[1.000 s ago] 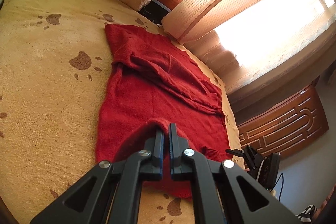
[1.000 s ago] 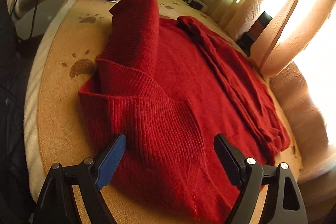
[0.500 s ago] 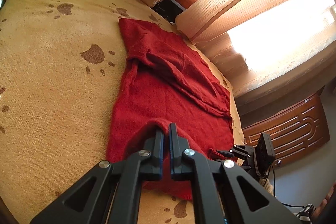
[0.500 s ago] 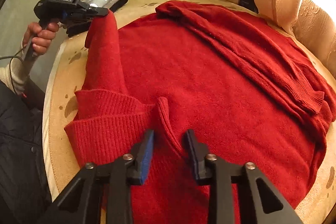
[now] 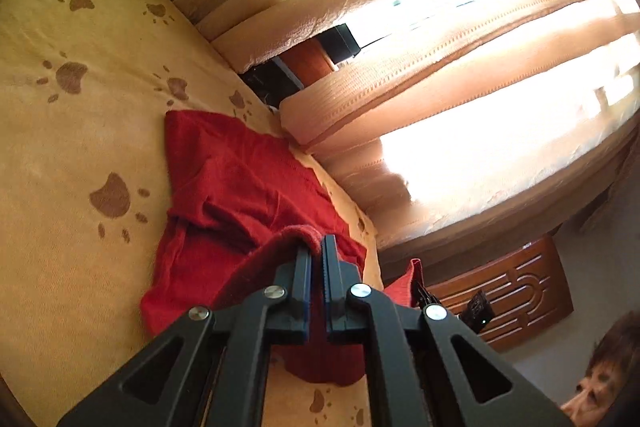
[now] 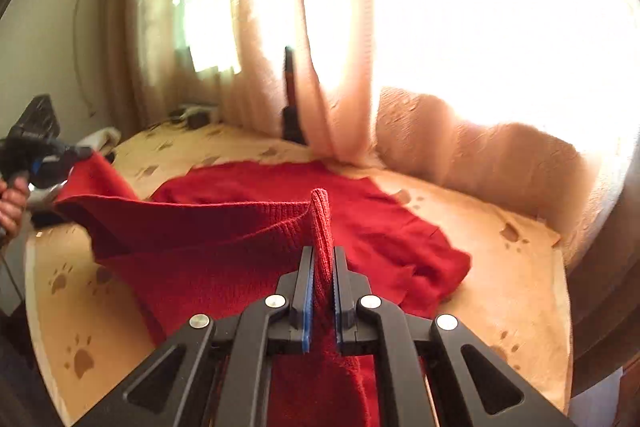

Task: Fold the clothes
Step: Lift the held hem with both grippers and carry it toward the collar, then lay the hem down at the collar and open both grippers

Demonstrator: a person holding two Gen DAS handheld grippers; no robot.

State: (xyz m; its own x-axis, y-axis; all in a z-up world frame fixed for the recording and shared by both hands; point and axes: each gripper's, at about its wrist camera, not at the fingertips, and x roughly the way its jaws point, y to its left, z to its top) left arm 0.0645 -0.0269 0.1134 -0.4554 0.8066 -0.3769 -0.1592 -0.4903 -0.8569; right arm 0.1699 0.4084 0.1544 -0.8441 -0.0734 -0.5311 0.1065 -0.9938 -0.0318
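Now both grippers have a pinch of the red sweater (image 6: 248, 243), which lies mostly spread on the yellow paw-print blanket (image 5: 60, 155) near the curtained window (image 5: 460, 75). The right gripper (image 6: 320, 291) is clamped on a ribbed edge of the knit; its jaws have just been closing, and a ridge of fabric stands up between them. The left gripper (image 5: 316, 267) is likewise squeezed together on a fold of the same garment, seen from the right camera at the far left, where a hand (image 6: 10, 201) holds its handle. Between the two pinches the edge hangs lifted as a taut band above the blanket, while the far part rests flat toward the curtains. Holding two points of one edge like this probably serves to carry that side over the body in a single even fold, keeping the hem straight rather than letting it bunch.
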